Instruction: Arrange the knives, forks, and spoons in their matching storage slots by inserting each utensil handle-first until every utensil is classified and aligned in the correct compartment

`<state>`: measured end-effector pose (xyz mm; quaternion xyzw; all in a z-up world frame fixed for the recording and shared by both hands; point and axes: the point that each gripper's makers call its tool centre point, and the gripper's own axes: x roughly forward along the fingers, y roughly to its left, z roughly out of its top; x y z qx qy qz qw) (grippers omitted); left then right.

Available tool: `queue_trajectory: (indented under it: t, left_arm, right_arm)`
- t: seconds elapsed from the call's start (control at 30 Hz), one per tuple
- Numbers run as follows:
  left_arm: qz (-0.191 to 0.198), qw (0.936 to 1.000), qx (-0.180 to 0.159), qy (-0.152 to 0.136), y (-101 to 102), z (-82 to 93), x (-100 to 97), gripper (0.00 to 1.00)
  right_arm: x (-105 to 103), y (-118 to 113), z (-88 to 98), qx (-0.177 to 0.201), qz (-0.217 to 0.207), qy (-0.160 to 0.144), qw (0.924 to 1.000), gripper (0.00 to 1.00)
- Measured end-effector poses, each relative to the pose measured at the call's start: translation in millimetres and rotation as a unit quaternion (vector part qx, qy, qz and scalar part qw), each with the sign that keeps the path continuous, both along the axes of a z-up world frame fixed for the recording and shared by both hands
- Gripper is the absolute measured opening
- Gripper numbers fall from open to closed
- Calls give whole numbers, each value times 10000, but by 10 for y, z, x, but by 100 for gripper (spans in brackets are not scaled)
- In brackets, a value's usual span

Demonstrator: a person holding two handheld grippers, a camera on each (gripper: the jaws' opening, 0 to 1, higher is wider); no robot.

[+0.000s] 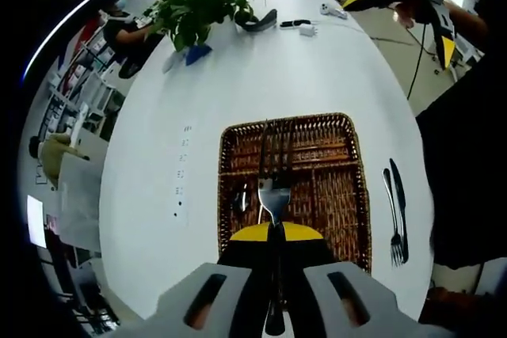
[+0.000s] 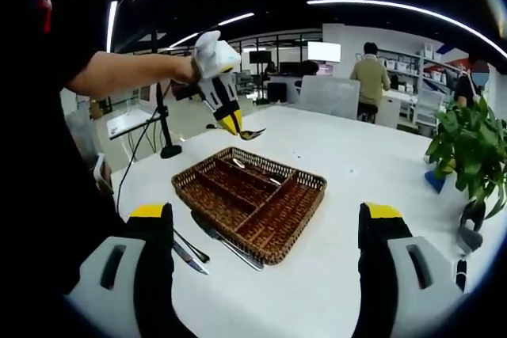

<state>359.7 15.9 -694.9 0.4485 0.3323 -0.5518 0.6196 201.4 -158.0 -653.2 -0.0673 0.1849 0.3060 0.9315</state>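
Note:
A brown wicker tray (image 1: 223,165) (image 2: 261,256) with several slots lies on the white table (image 1: 261,77). In the left gripper view my left gripper (image 1: 276,231) is shut on a silver utensil (image 1: 274,194), held over the tray's near slots; I cannot tell whether its head is a fork's or a spoon's. The right gripper view shows that left gripper (image 2: 239,127) hovering above the tray's far side. A spoon (image 1: 243,199) lies in one slot. A knife (image 1: 399,199) and a fork (image 1: 391,223) lie on the table beside the tray. My right gripper (image 2: 265,215) is open, with nothing between its fingers.
A potted plant (image 1: 198,5) (image 2: 469,140) stands at one end of the table. Black items (image 1: 258,21) and small white gadgets (image 1: 308,29) lie near it. A cable and lamp stand (image 2: 162,144) sit past the table edge. People are at desks behind.

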Motion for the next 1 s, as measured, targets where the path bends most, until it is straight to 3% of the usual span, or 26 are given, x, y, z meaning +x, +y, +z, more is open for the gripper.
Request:
queue_trajectory:
  t: [0.37, 1.0]
  left_arm:
    - [31, 10000, 59, 48, 58, -269, 102, 0]
    - [124, 9996, 112, 222, 77, -695, 103, 0]
  right_arm:
    - [75, -19, -33, 17, -45, 74, 10000, 100]
    - [124, -51, -87, 32, -73, 178, 9998, 100]
